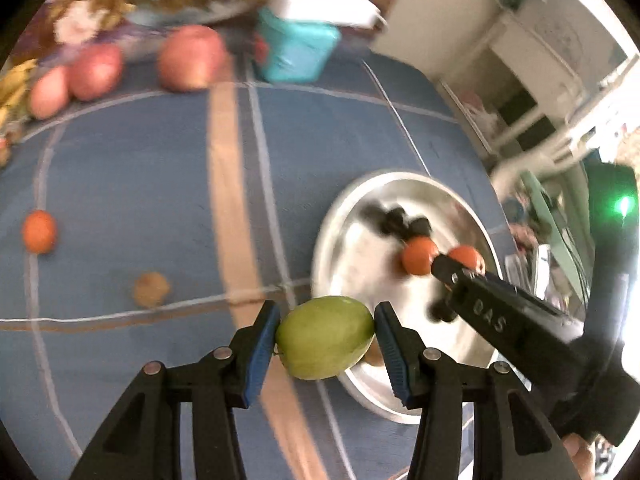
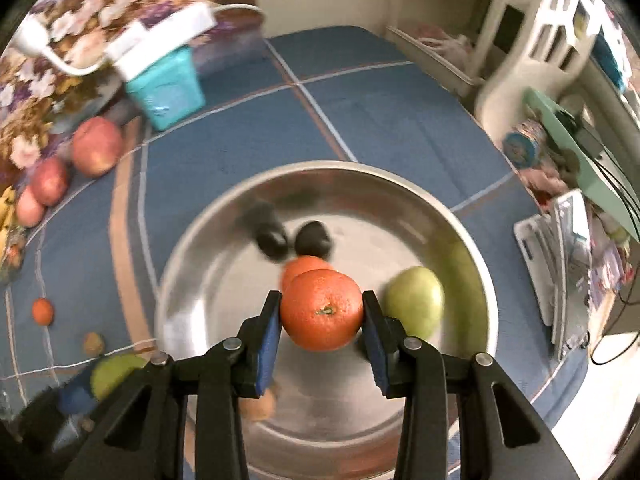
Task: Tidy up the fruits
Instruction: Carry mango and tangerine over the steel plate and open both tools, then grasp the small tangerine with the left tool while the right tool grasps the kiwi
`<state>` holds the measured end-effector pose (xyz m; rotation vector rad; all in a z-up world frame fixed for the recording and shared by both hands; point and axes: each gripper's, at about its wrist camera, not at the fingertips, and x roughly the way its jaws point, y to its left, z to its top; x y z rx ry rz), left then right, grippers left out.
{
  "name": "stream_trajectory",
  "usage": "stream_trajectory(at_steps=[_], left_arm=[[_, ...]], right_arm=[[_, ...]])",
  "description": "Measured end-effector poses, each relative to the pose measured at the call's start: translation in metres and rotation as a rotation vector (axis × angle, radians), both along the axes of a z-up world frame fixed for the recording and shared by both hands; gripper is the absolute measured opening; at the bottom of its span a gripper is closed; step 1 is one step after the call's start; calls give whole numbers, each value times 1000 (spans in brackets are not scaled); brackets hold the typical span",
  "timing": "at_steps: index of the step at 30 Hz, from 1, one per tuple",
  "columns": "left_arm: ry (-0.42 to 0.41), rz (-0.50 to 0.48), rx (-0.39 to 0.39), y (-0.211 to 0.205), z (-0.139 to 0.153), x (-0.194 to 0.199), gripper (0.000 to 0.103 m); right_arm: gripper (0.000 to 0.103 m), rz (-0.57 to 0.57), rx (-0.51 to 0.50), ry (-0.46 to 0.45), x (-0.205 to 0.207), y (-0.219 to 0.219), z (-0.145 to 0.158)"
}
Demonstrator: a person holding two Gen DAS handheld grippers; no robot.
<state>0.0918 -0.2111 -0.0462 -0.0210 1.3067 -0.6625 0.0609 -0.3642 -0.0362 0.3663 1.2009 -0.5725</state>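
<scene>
My right gripper (image 2: 322,316) clamps a tangerine (image 2: 322,310) directly over the steel bowl (image 2: 192,240), so it drops first. My left gripper (image 1: 326,338) pinches a green guava (image 1: 326,338) lengthwise, just outside the bowl's near rim.

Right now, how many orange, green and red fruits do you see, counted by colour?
Oranges: 3
Green fruits: 2
Red apples: 3
Total: 8
</scene>
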Motion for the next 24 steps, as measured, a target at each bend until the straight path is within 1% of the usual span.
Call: stream_trajectory(at_steps=[2, 3, 4, 5, 6, 7, 8, 11, 14, 16, 17, 19, 22, 24], left_arm=[[-2, -28, 6, -8, -3, -6, 52], [-5, -45, 3, -11, -3, -7, 55], [-10, -54, -5, -12, -2, -7, 60], [-12, -63, -24, -11, 1, -6, 63], [-13, -64, -34, -12, 2, -6, 69], [-16, -63, -45, -11, 4, -4, 74], [-24, -65, -41, -9, 6, -3, 74], [-47, -50, -15, 0, 11, 5, 74], [-60, 11, 16, 27, 13, 24, 80], [-75, 87, 39, 54, 12, 40, 88], [-81, 138, 55, 71, 11, 50, 91], [-95, 240, 84, 110, 9, 67, 101], [-111, 325, 109, 154, 7, 84, 103], [-105, 374, 120, 180, 4, 94, 103]], right_arm=[[41, -20, 0, 9, -2, -6, -2], [41, -29, 8, 10, -4, -8, -3], [41, -36, 20, 4, -4, -10, -3], [42, -42, 29, -4, -5, -12, -3], [43, -47, 30, -9, -8, -13, -2], [46, -49, 29, -16, -8, -14, -1], [50, -53, 27, -24, -9, -15, 0], [51, -50, 20, -44, -9, -14, 5], [51, -5, -18, -61, 0, 0, 15], [52, 35, -23, -77, 9, 16, 21], [52, 62, -14, -84, 15, 24, 22], [52, 134, 6, -90, 28, 46, 24], [53, 216, 37, -91, 47, 79, 23], [53, 265, 89, -94, 59, 103, 19]])
